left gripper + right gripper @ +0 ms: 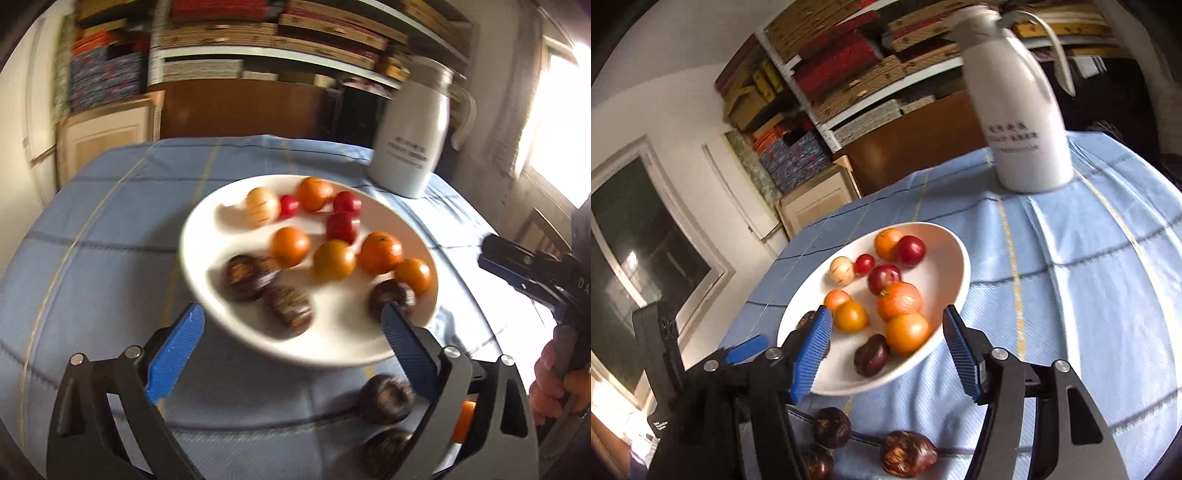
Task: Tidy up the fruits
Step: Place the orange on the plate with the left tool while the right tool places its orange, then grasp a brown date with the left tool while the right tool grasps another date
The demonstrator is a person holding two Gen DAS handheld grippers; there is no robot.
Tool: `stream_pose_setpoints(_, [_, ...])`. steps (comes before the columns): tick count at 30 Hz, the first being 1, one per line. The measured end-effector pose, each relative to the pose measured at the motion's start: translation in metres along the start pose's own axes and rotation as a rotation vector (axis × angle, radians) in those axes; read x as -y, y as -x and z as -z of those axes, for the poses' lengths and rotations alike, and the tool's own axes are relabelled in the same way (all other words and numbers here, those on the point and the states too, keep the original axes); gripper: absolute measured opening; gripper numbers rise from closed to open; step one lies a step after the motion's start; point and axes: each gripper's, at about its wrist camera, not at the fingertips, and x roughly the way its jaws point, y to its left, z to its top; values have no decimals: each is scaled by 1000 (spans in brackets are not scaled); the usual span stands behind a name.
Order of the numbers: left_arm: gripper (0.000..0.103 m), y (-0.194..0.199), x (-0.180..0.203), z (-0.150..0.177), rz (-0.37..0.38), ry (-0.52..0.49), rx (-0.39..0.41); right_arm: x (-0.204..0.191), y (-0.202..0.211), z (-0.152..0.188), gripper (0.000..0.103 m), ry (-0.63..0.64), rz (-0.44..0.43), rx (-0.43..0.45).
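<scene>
- The white plate (221, 295) sits near the middle of the desk (110, 229), on a light blue checked tablecloth (1071, 295), and holds most of the fruit.
- On it lie several oranges (380, 253), clustered through the middle and toward its right side in the left wrist view.
- Red plum-like fruits (342, 226) sit at the far part of the plate, touching or just beside the oranges.
- One pale, cream-coloured round fruit (261, 206) rests at the far left, just beside a small red one.
- Dark brown chestnut-like fruits (245, 277) lie on the near part of the plate; the blur hides their exact kind.
- More of these dark fruits (832, 427) lie loose on the cloth in front of the plate, three in the right wrist view.
- The left gripper (291, 354) hangs over the near rim of the plate with its jaws spread wide and nothing between them; its right blue pad overlaps one dark fruit in the picture, though contact cannot be told.
- The right gripper (886, 354) has its jaws partly apart, empty, framing the near side of the plate.
- A hand (554, 376) grips the right gripper's handle at the right edge of the left wrist view.
- A white thermos jug (1023, 110) stands upright at the far side of the desk, well apart from the plate.
- Shelves (258, 33) stacked with flat boxes fill the wall behind.
</scene>
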Motion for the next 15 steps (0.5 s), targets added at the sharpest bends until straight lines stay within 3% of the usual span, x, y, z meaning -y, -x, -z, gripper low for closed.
stream_pose_setpoints(7, [96,23,-18,28,-10,73,-10,14,21,22,68,-50,30,-2])
stream_pose_setpoints(15, [98,46,15,59,28,-53,-13,10,44,58,72,-29,40,-23])
